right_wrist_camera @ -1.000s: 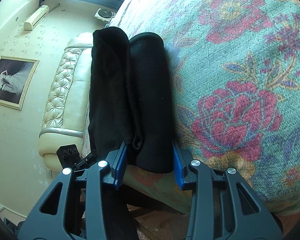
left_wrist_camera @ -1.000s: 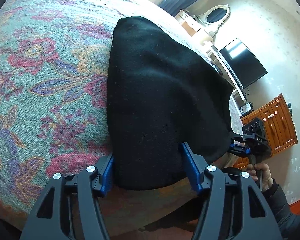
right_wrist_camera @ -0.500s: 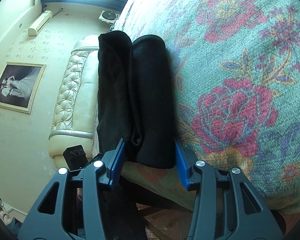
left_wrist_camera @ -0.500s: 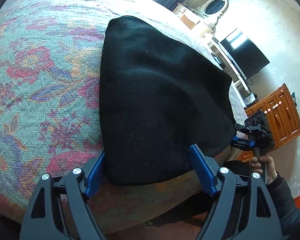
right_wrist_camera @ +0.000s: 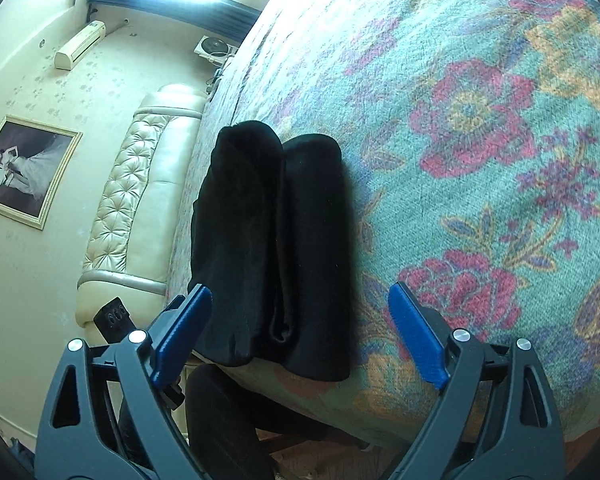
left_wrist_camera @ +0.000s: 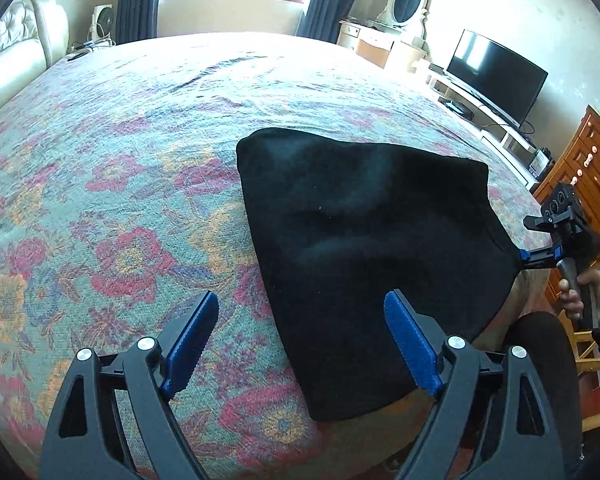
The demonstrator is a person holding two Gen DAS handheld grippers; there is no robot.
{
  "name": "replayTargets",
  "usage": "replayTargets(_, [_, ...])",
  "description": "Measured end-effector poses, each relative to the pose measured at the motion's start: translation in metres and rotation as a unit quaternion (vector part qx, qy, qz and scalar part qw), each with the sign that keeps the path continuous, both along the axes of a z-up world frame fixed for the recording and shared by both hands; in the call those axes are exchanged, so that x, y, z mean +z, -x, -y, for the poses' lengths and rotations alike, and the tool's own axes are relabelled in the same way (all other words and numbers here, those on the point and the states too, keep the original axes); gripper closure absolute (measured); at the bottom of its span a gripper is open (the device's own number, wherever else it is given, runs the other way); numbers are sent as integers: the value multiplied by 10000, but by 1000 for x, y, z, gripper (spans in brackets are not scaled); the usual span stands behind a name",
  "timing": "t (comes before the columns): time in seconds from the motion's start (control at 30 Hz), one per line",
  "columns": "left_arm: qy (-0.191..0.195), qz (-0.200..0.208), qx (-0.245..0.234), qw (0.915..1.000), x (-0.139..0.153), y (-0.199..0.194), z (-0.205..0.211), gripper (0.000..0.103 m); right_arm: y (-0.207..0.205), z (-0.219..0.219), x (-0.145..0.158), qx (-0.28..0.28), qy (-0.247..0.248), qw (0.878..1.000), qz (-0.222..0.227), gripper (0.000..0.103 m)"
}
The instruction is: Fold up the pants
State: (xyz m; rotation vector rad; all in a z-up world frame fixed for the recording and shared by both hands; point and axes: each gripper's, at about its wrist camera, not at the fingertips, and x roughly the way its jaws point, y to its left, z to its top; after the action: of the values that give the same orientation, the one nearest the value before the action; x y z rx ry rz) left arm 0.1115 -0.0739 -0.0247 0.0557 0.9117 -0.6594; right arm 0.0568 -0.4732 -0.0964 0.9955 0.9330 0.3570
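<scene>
Item: folded black fabric pants [left_wrist_camera: 372, 248], at the bed's [left_wrist_camera: 140, 140] near edge. Our left gripper [left_wrist_camera: 300, 344] and right gripper [right_wrist_camera: 300, 336] have just opened wide, releasing them; fold looks complete.

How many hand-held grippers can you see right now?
2. The left hand-held gripper is open over the bed's near edge, beside the folded black pants. The right hand-held gripper is open at the pants' other end, pads clear of the cloth.
</scene>
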Motion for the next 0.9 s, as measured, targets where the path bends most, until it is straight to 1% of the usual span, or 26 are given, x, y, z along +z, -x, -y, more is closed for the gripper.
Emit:
replayTargets(0.17, [170,-263,108,9995,-6,-23,1,19,-19,1,2,-64,141,9999,50,12])
replayTargets(0.23, [266,-434,125,9986,-11,-33,3,19,-27,1,2,-74,194,9998,55,12])
replayTargets(0.33, [584,-759,142,9953,-18,-49,5,19,-44,0,3,-39,303,9995,49,12])
replayTargets(0.4, [885,-1077,159,9901,-24,-62,6,19,-56,-1,1,-1,346,9994,55,12])
replayTargets(0.5, [1280,-1521,202,9798,-34,-83,8,19,-71,-2,0,32,409,9991,63,11])
replayTargets(0.6, [1565,-1811,266,9706,-43,-102,10,19,-84,-4,-2,6,353,9993,135,11])
replayTargets(0.67, [1794,-2001,321,9627,-48,-113,9,19,-93,-5,-3,-8,251,9996,156,7])
replayTargets(0.73, [1965,-2068,356,9578,-51,-121,10,19,-100,-4,-4,-30,170,9997,187,7])
replayTargets(0.8, [1969,-2088,330,9574,-51,-129,14,19,-107,-3,-5,-51,132,9997,198,7])
replayTargets(0.9, [1834,-2077,202,9606,-50,-136,21,19,-115,1,-5,-144,176,9996,186,7])
